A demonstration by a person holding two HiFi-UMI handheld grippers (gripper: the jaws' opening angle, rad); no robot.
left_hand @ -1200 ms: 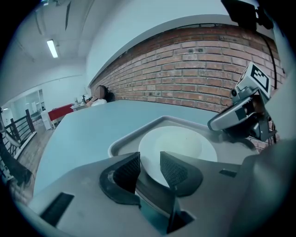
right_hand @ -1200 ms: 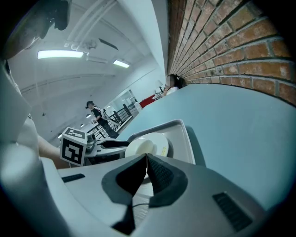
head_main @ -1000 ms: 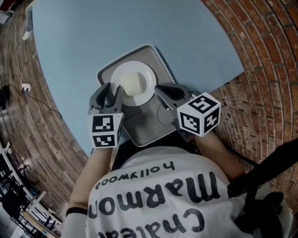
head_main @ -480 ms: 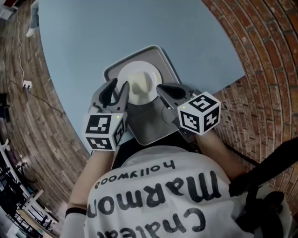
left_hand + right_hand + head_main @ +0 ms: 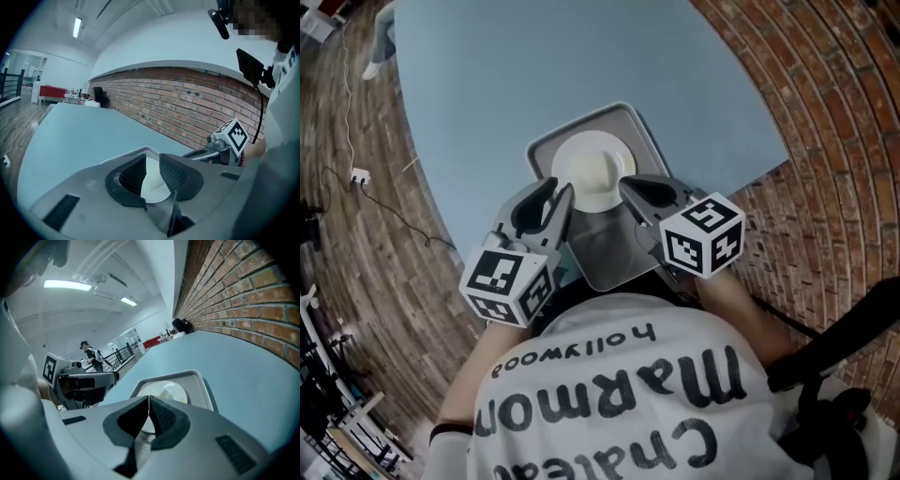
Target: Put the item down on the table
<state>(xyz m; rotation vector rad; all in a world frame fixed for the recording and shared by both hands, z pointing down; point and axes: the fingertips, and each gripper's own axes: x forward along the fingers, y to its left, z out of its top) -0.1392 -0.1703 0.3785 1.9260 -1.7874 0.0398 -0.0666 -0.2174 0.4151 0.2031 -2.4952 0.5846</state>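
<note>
Centre frame, a grey tray (image 5: 634,116) with a white plate (image 5: 592,171) sits on a blue table (image 5: 581,56); both grippers hide its near edge. The left gripper (image 5: 556,195) has jaws apart and empty, just been closing. The right gripper (image 5: 630,184) has jaws pressed together.

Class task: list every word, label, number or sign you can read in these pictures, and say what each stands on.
"hollywood": upside down on the person's white T-shirt.
"Marmon": same shirt, upside down, its end hidden round the side.
"Chatea": same shirt, cut off at the picture's edge.
On the marker cubes: black-and-white square codes only, no words.
No print legible on the tray or plate.
</note>
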